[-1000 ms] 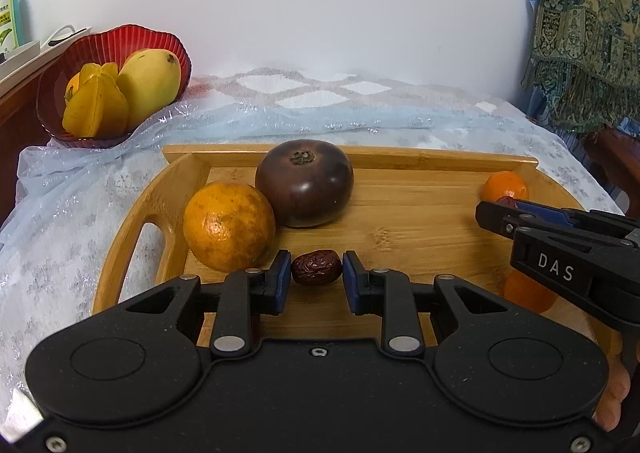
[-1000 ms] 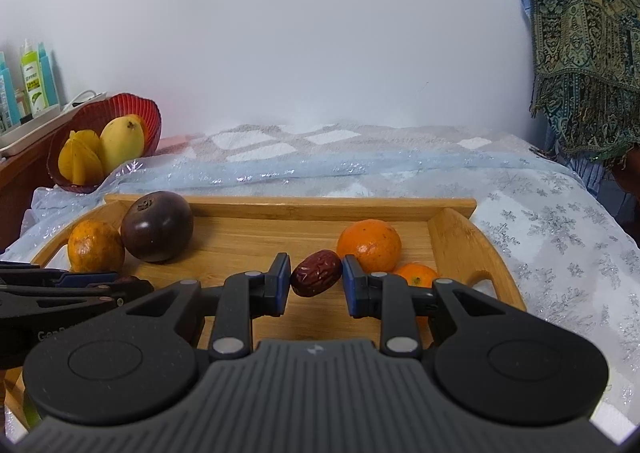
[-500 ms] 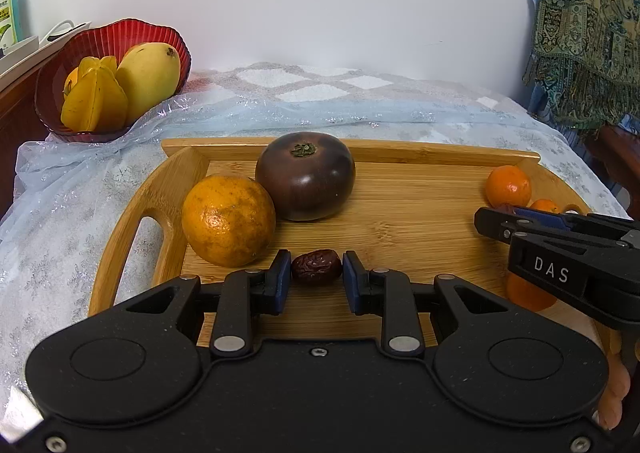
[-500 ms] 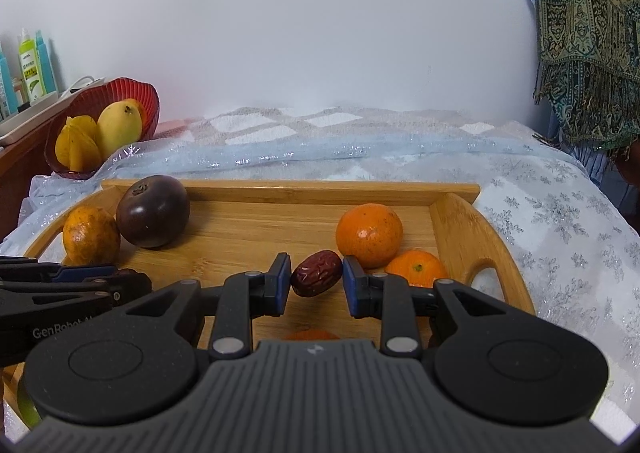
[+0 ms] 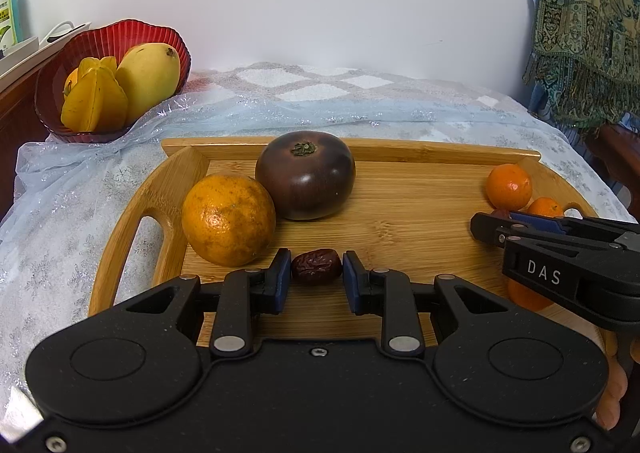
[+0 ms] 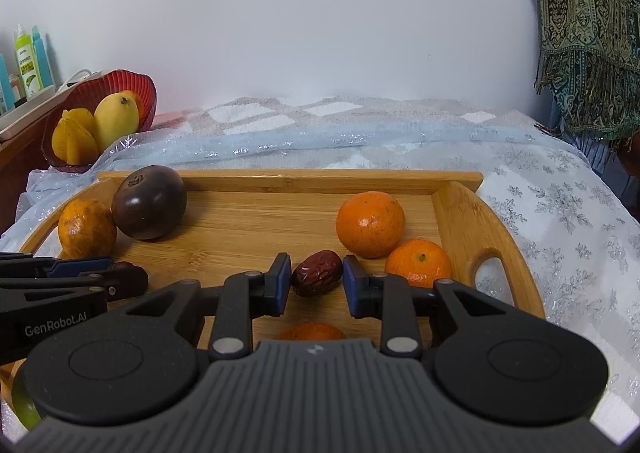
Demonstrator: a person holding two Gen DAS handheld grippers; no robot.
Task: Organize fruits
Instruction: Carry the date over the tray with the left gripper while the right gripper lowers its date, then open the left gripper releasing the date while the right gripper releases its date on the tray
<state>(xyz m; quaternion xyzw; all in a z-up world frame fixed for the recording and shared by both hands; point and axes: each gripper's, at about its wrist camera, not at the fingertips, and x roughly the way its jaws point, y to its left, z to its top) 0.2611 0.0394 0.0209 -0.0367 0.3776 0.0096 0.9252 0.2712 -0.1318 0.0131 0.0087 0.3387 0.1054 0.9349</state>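
My left gripper (image 5: 316, 277) is shut on a dried red date (image 5: 316, 272) over the near left of the wooden tray (image 5: 400, 229). My right gripper (image 6: 316, 279) is shut on another red date (image 6: 317, 277) over the tray's near right part (image 6: 248, 229). On the tray's left lie a rough orange (image 5: 228, 219) and a dark purple round fruit (image 5: 306, 175). On its right lie two small tangerines (image 6: 370, 223) (image 6: 418, 263), and a third (image 6: 312, 331) shows under my right gripper. The right gripper shows in the left wrist view (image 5: 492, 227), the left one in the right wrist view (image 6: 120, 277).
A red bowl (image 5: 132, 35) with a mango (image 5: 148, 77) and a starfruit (image 5: 94, 99) stands at the back left beside the tray. A pale blue snowflake cloth (image 6: 560, 213) covers the surface. A patterned fabric (image 5: 588, 25) hangs at the right. Bottles (image 6: 28, 61) stand far left.
Both grippers have risen and pulled back a little with their dates still held. The tray and fruits look lower and farther away in both views.
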